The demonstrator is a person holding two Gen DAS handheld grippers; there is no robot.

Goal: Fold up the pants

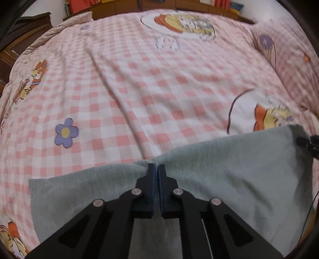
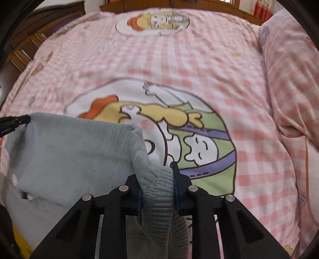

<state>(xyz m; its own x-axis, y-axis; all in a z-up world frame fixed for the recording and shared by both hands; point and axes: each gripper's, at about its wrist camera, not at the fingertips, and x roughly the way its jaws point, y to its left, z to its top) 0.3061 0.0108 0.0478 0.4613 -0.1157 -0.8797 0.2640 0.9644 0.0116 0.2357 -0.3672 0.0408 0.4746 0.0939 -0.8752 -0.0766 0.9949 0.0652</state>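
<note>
Grey-green pants (image 1: pixel 229 169) lie spread on the near part of the bed. My left gripper (image 1: pixel 156 168) is shut, its tips pinching the far edge of the cloth, which puckers around them. In the right wrist view the pants (image 2: pixel 75 151) hang from two held points. My right gripper (image 2: pixel 156 176) is shut on the thick ribbed band (image 2: pixel 157 201) at one corner; the cloth hides its left fingertip. Each gripper also shows at the rim of the other's view: the right gripper (image 1: pixel 310 143) holds the pants' far right corner, and the left gripper (image 2: pixel 14 122) holds the far left corner.
The bed carries a pink and white checked cover (image 1: pixel 139 89) with cartoon prints (image 2: pixel 151 127). A pillow in matching cloth (image 2: pixel 289 79) lies along the right side. Dark wooden furniture (image 1: pixel 26 29) stands at the left and a wooden headboard (image 2: pixel 199 5) at the far end.
</note>
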